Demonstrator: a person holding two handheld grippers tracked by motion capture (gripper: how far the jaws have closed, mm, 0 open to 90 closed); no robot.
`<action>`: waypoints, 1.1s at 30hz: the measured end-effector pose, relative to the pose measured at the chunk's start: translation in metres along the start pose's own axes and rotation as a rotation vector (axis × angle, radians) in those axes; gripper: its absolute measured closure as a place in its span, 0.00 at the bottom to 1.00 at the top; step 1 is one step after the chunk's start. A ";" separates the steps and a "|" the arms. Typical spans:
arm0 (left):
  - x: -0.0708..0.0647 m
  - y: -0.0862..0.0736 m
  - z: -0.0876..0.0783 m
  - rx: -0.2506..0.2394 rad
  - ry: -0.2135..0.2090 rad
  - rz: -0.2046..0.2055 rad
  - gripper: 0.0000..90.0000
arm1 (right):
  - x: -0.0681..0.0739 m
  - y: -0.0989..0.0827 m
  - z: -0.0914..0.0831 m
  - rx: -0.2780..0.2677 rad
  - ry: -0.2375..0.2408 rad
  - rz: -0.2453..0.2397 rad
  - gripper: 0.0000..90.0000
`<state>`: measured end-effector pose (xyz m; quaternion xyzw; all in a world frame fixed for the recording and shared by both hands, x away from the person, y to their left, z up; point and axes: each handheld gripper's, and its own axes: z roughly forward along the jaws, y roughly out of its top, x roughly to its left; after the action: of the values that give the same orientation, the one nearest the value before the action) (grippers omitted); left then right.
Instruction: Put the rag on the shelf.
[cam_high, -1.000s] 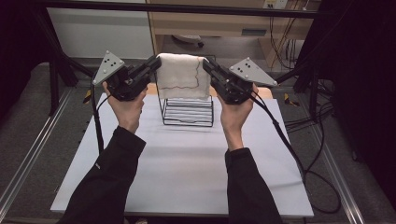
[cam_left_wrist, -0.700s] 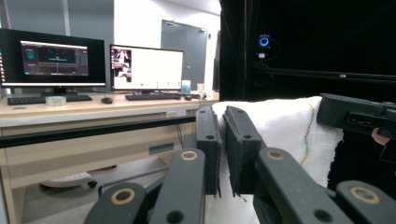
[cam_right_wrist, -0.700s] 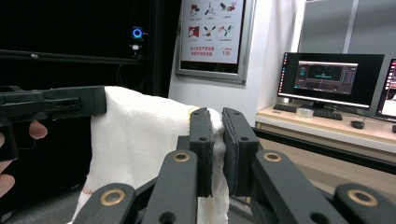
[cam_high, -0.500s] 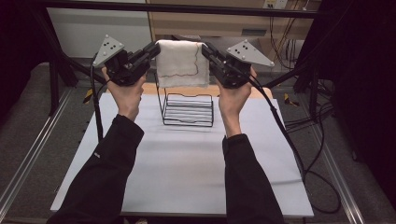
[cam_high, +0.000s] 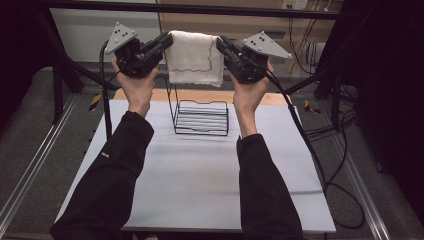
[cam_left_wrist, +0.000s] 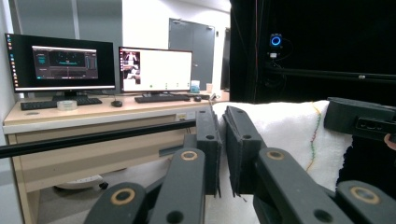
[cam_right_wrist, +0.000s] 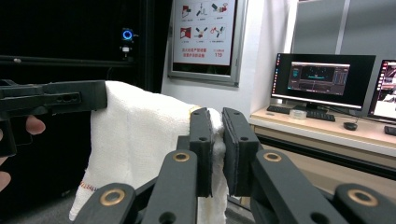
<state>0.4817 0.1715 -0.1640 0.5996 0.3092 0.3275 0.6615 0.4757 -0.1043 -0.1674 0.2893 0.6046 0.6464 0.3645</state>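
you hold the white cloth (cam_high: 194, 57) up in the air at 12 o'clock of the table (cam_high: 200, 185), stretched between both tools, its lower edge hanging just above the black wire rack (cam_high: 201, 117). your left gripper (cam_high: 167, 41) has its jaws clamped tight on the cloth's top corner at 9 o'clock, the fabric pinched between the pads in the left gripper view. your right gripper (cam_high: 220, 44) is closed the same way on the top corner at 3 o'clock.
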 end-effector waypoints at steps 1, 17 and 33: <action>0.001 0.001 0.002 -0.003 0.000 0.001 0.93 | -0.001 0.000 0.001 -0.001 0.001 0.002 0.92; 0.014 0.007 0.022 0.004 0.016 -0.006 0.93 | -0.013 0.007 0.023 0.016 -0.017 0.005 0.92; 0.026 -0.012 0.038 0.054 0.041 -0.003 0.93 | -0.021 -0.007 0.041 0.074 -0.032 0.003 0.92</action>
<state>0.5286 0.1687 -0.1734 0.6100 0.3325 0.3304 0.6389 0.5221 -0.0983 -0.1688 0.3139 0.6218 0.6194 0.3622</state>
